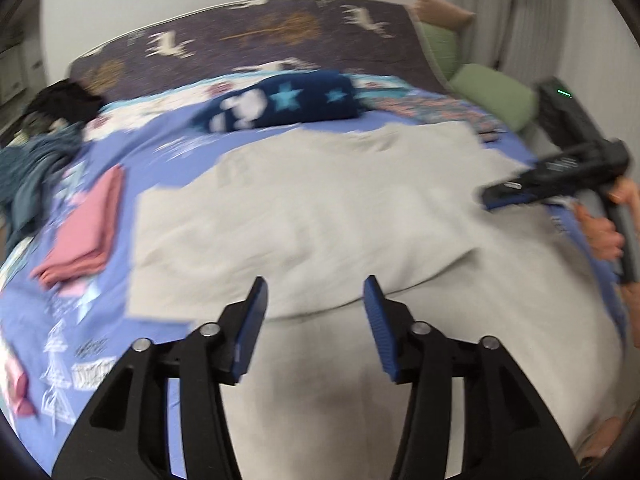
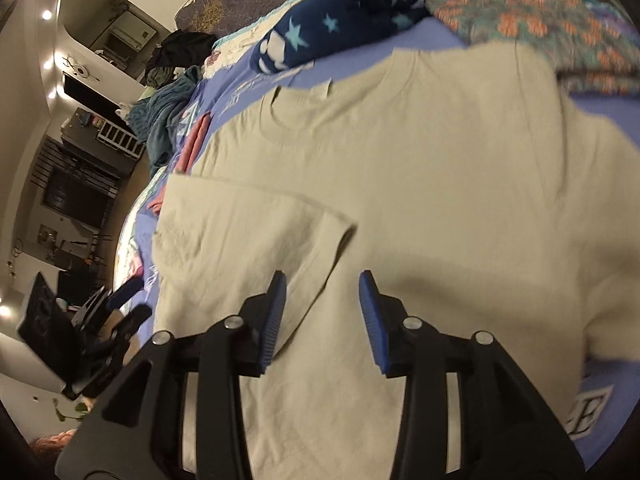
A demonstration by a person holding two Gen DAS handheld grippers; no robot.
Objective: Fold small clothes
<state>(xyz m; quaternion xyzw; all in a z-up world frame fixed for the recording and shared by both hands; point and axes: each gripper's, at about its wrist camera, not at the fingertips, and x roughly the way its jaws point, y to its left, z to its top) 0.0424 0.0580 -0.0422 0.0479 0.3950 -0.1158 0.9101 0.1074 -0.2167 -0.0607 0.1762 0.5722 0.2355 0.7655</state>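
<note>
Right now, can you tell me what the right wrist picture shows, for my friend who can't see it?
A beige T-shirt lies on a blue bedsheet, one sleeve folded across its body. The right tool hangs open above it, holding nothing. A dark blue starry bundle sits behind.

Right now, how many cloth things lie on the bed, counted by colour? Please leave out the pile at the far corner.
Beige: 1, the spread T-shirt
Pink: 1, the folded cloth
Dark blue with stars: 1, the rolled blanket
Teal with orange flowers: 1, the cloth
Green: 2, pillows
Total: 6
</note>
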